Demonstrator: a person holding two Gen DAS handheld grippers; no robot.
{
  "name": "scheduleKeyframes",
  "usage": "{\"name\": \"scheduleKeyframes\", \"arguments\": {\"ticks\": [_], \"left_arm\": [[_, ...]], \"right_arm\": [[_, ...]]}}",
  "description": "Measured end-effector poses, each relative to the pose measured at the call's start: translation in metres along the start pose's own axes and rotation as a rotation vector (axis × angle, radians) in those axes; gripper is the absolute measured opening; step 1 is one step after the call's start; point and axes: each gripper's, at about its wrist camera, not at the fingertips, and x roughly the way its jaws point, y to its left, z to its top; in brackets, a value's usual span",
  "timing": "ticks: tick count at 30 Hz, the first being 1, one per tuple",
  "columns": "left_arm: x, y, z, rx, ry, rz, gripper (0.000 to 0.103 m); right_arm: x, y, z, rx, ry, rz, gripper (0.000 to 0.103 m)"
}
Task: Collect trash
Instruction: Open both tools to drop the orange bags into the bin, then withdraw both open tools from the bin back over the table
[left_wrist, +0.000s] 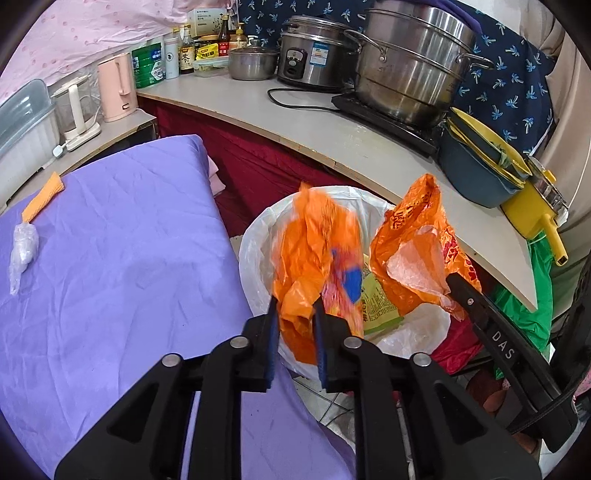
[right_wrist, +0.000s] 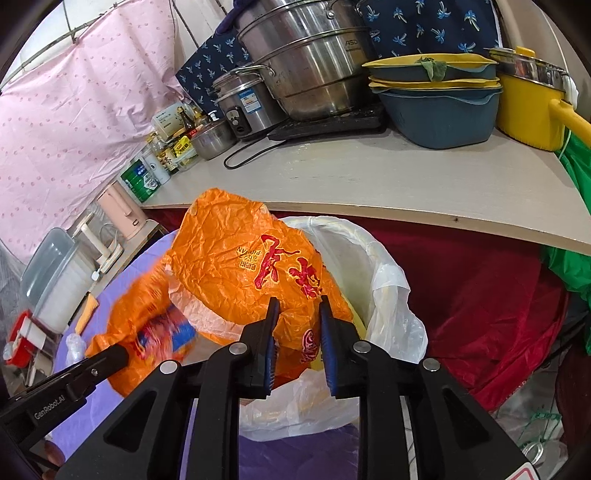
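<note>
Step in hand looks like the drop-off; both grippers sit over the bin, lined with a white bag, just off the near edge of the counter. Left gripper is clamped on a crumpled orange bag, motion-blurred, hanging above the bin mouth; right gripper has its fingers parted either side of a second orange bag with red print; whether the pads actually bite the film I can't tell, since the gap reads wide. Both bags are at or above the rim, not yet down inside; a green-yellow wrapper already lies in the liner.

Next move, my read: lower, open the jaws, let the film fall clear; thin plastic tends to cling to pads and billow back out, so a push down may be needed. More trash waits on the purple sheet: a clear plastic wad and an orange strip near its far-left edge.

Room: cramped kitchen corner; the counter carries a big steel steamer pot, rice cooker, blue basins, yellow pot, bottles; red cloth hangs under the counter; pink curtain behind.
</note>
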Motion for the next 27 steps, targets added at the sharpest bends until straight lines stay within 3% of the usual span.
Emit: {"name": "scheduleKeyframes", "arguments": {"ticks": [4,6,17,27], "left_arm": [[0.004,0.002,0.002,-0.009,-0.009,0.012,0.037],[0.003,0.005,0.003,-0.020,-0.017,0.016,0.049],[-0.010,0.033,0.002,-0.078,-0.045,0.050,0.058],[-0.029,0.066,-0.002,-0.126,-0.069,0.090,0.058]], "right_arm": [[0.002,0.002,0.001,0.005,-0.004,-0.004,0.033],[0.000,0.003,0.002,0.005,-0.017,-0.004,0.038],[-0.013,0.016,0.004,-0.005,-0.043,0.014,0.043],[-0.022,0.051,-0.004,-0.053,-0.039,0.055,0.045]]}}
